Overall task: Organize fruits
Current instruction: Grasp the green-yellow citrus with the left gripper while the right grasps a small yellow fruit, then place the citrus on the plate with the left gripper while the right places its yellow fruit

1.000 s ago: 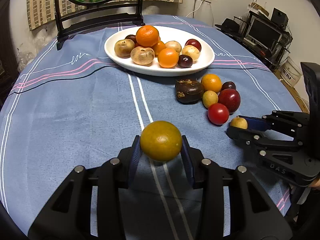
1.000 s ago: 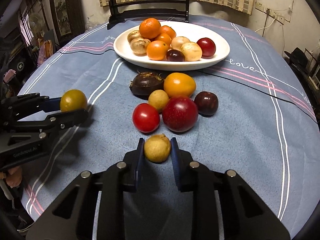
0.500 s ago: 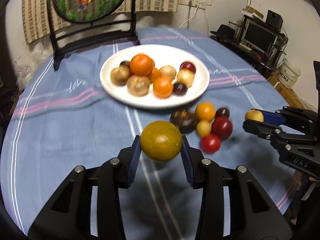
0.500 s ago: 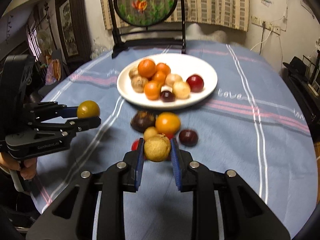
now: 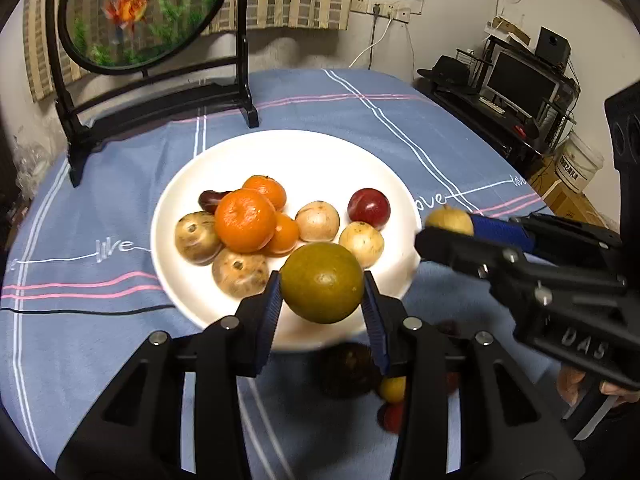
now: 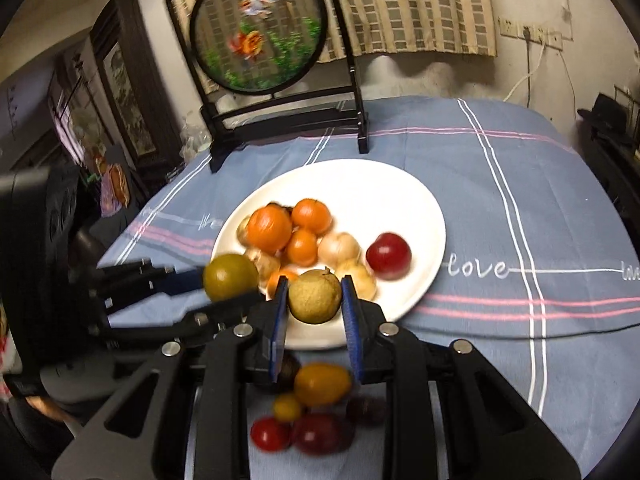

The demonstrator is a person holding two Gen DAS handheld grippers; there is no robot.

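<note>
Both claws are now hovering over the white plate (image 5: pixel 304 152): left claw (image 5: pixel 322 300) grasping a green-yellow fruit (image 5: pixel 322 282), right claw (image 6: pixel 315 308) grasping a pale yellow fruit (image 6: pixel 315 296).

Left tongs (image 5: pixel 322 294) clamped on a green-yellow fruit (image 5: pixel 322 282), tilted downward. Right tongs (image 6: pixel 315 300) pinched on a small tan fruit (image 6: pixel 315 296), tilted downward, just right of the left.

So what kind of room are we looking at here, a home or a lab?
Most likely a lived-in home room: a round table under a blue striped tablecloth, a decorative round goldfish screen on a dark stand, and a monitor on a cluttered shelf.
</note>
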